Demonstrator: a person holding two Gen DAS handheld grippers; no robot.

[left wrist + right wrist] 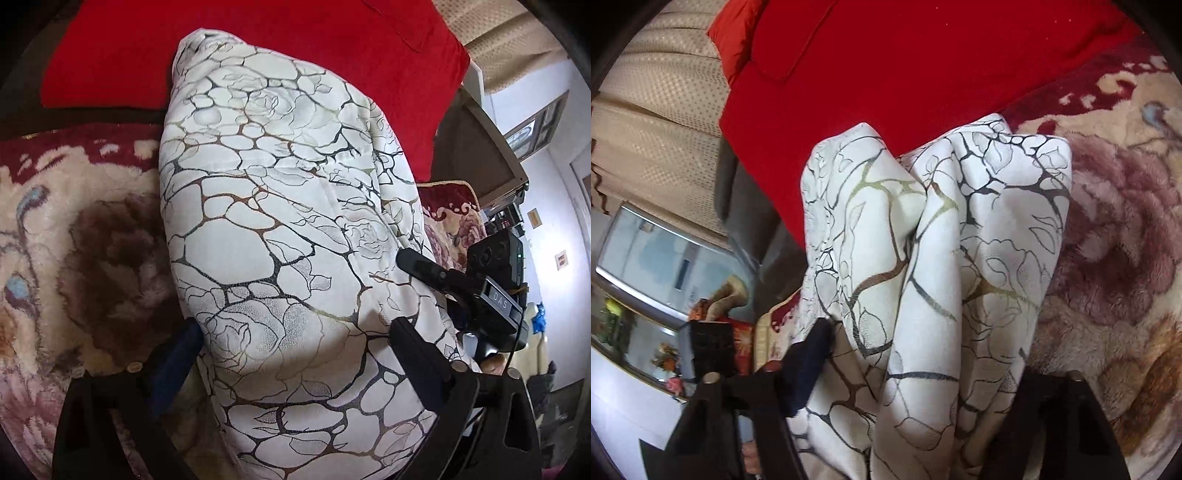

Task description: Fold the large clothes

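A large white cloth with a black and gold crackle and rose print (280, 229) lies folded in a thick bundle on a floral plush blanket (74, 229). My left gripper (295, 328) has its jaws wide apart on either side of the bundle's near end. The right gripper (410, 258) shows in the left wrist view at the bundle's right edge. In the right wrist view the same cloth (923, 266) is bunched in folds between my right gripper's fingers (812, 347); the gripper (919, 373) looks closed on it.
A red cushion or blanket (258, 44) lies behind the cloth, also in the right wrist view (905, 66). Beige curtains (657, 122) and a framed mirror or screen (661, 254) stand to the side. The room floor drops off past the bed's edge (546, 332).
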